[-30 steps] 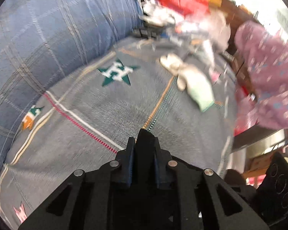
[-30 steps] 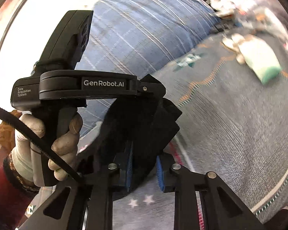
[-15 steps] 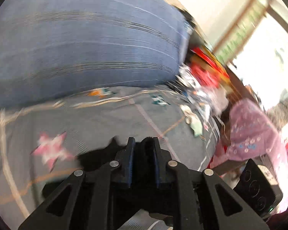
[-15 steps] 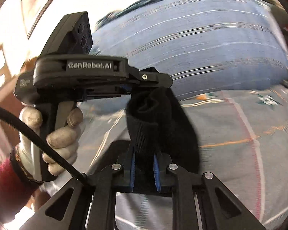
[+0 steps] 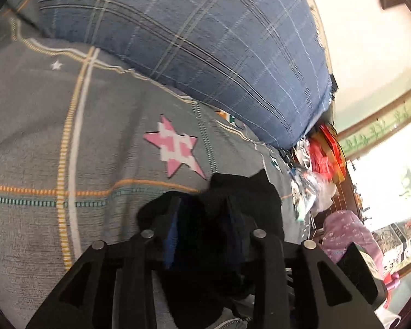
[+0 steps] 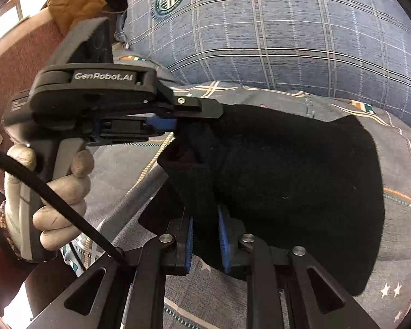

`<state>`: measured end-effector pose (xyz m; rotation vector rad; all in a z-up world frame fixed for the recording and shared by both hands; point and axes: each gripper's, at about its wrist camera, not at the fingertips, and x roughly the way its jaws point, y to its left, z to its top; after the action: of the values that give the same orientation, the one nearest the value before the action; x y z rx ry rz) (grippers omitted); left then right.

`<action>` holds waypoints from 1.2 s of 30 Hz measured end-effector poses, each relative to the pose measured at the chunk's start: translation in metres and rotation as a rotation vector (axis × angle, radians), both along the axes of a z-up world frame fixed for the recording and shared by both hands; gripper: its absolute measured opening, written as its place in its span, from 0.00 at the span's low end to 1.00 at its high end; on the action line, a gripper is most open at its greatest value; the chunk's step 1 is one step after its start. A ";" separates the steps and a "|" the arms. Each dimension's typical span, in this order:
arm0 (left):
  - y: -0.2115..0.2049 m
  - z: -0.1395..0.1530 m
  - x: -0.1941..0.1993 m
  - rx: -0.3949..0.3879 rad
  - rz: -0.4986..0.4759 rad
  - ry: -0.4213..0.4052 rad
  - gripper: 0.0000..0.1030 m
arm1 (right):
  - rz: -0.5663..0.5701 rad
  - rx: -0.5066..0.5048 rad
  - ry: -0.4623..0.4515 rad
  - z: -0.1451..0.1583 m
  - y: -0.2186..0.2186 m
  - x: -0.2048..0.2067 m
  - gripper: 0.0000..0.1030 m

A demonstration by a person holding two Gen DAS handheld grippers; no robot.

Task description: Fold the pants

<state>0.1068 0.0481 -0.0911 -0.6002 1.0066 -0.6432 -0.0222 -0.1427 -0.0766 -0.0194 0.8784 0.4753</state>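
Both your left gripper (image 5: 202,219) and right gripper (image 6: 205,235) are opening around the black pants (image 6: 287,181) (fabric between fingers), so the fold may slump.

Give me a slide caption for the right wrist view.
Both tongs, left and right, opening around black pants over a grey star-patterned bedspread.

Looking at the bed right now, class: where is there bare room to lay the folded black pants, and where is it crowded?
Free: the grey bedspread left of the pink star, below the blue plaid pillow. Crowded: the far right edge, piled with bags and packets. The black pants fill the centre, between both opening grippers.
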 end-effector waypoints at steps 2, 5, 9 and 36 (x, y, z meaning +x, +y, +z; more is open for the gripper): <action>0.006 -0.003 0.000 -0.020 0.011 0.014 0.40 | 0.030 -0.007 -0.006 0.003 0.002 -0.005 0.46; 0.016 -0.006 0.000 -0.051 0.027 0.032 0.49 | 0.105 -0.029 -0.022 0.009 0.011 -0.021 0.75; 0.038 -0.009 -0.003 -0.086 0.046 0.050 0.53 | 0.130 -0.009 -0.007 0.019 0.002 -0.033 0.75; 0.045 0.027 -0.084 0.122 0.175 -0.046 0.53 | -0.024 0.243 0.015 0.046 -0.037 0.037 0.49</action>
<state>0.0226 0.0933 -0.0645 -0.5566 0.9319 -0.4356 0.0145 -0.1793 -0.0307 0.2170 0.8302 0.5572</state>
